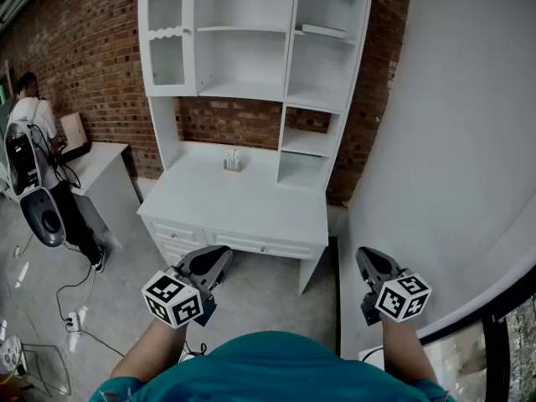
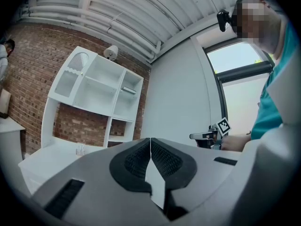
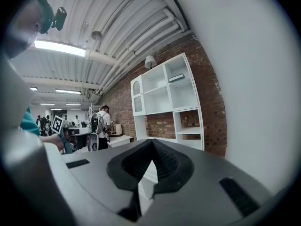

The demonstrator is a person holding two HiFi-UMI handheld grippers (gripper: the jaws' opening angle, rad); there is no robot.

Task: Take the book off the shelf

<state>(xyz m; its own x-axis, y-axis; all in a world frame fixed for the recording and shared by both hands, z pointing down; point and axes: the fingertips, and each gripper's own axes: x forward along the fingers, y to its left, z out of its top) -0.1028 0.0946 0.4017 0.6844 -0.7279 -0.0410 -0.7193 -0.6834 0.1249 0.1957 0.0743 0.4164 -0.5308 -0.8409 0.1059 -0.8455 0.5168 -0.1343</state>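
Note:
A pale book [image 1: 323, 31] lies flat on the upper right shelf of the white shelf unit [image 1: 289, 65], which stands on a white desk [image 1: 243, 199] against a brick wall. The same book [image 2: 129, 90] [image 3: 176, 77] is a thin slab in both gripper views. My left gripper [image 1: 219, 262] [image 2: 150, 139] is shut and empty, held low in front of the desk, far from the book. The right gripper [image 1: 366, 262] [image 3: 152, 141] is also shut with nothing in it, low at the right beside the white wall.
A small holder [image 1: 233, 162] with white sticks stands on the desk top. At the far left a person [image 1: 38, 141] with a backpack stands by another white table [image 1: 96, 162]. Cables and a power strip [image 1: 71, 318] lie on the floor. A white wall [image 1: 452, 141] closes the right side.

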